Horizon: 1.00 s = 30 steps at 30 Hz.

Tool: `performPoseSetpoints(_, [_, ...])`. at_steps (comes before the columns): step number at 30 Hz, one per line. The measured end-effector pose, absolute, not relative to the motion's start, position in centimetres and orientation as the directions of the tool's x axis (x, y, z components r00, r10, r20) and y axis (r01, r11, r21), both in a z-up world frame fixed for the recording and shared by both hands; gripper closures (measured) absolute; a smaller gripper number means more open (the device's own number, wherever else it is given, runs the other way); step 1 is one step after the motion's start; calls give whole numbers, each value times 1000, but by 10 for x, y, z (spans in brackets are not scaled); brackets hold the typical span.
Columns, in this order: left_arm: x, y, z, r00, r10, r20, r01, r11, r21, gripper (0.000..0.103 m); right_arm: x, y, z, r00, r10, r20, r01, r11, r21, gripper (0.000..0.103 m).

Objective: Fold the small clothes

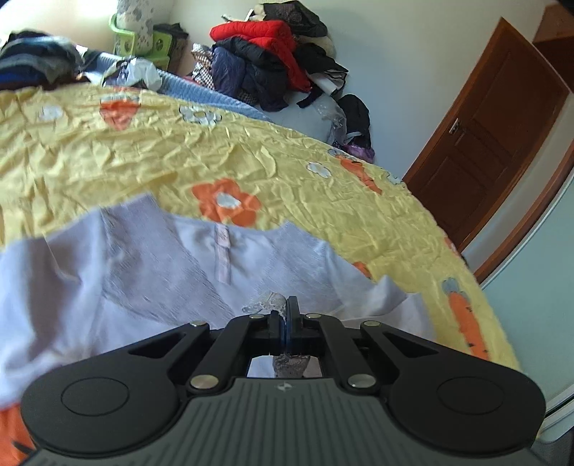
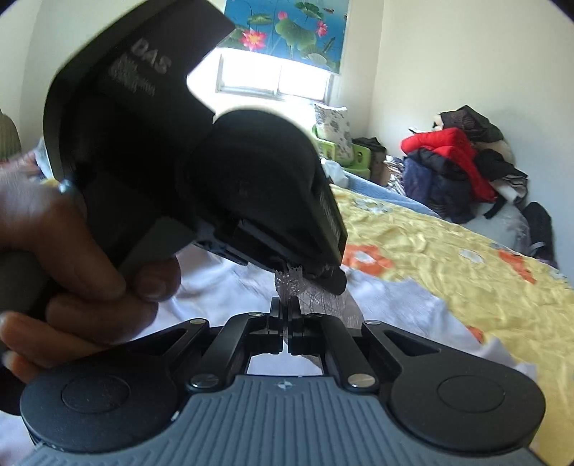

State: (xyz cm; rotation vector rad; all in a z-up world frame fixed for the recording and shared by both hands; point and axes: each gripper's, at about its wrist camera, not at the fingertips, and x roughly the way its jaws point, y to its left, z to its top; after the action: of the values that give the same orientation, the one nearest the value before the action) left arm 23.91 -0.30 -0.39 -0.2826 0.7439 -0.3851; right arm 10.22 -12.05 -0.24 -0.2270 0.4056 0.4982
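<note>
The bed (image 1: pixel 251 154) fills most of what I see, spread with a crinkled yellow sheet (image 1: pixel 150 157) printed with orange flowers and carrots. On it, towards six o'clock in my left wrist view, lies the small white garment (image 1: pixel 150 272), spread mostly flat with its placket and neckline pointing away from me towards twelve o'clock. At one o'clock beyond the bed sits a heap of clothes (image 1: pixel 272 53) topped by a red jacket, and at three o'clock stands a brown wooden door (image 1: pixel 495 143). In my right wrist view a window (image 2: pixel 276 77) glows at twelve o'clock under a lotus-print blind (image 2: pixel 287 28). My left hand (image 2: pixel 71 251) wraps the handle at nine o'clock there, carrying my left tool (image 1: pixel 288 315), whose body looms large and dark across that view. Its fingers are pressed together on a strip of lace trim (image 1: pixel 267 299) at the garment's near edge. My right tool (image 2: pixel 286 315) sits just beneath and touching close to the left one, its fingers likewise pinched on the same lace edge, a little farther along it. The lace stands up between the two tools, lifted off the sheet.
</note>
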Motion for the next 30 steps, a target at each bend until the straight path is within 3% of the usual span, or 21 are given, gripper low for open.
performPoseSetpoints(14, [269, 71, -4, 755, -277, -594, 165, 957, -237, 101, 140, -56, 1, 745, 536, -398, -587, 810, -8, 97])
performPoseSetpoints(21, [276, 100, -17, 765, -190, -616, 73, 975, -210, 101, 148, -26, -5, 706, 566, -425, -616, 787, 26, 96])
performPoseSetpoints(23, [281, 106, -24, 751, -163, -640, 37, 978, -205, 101, 154, -22, -9, 690, 562, -456, -606, 793, 60, 92])
performPoseSetpoints(26, [286, 114, -37, 708, -133, -693, -16, 979, -205, 101, 157, -27, -9, 666, 560, -493, -560, 812, 166, 71])
performPoseSetpoints(30, [283, 131, -43, 676, -68, -734, -95, 979, -179, 101, 145, -48, 1, 675, 561, -479, -525, 821, 224, 64])
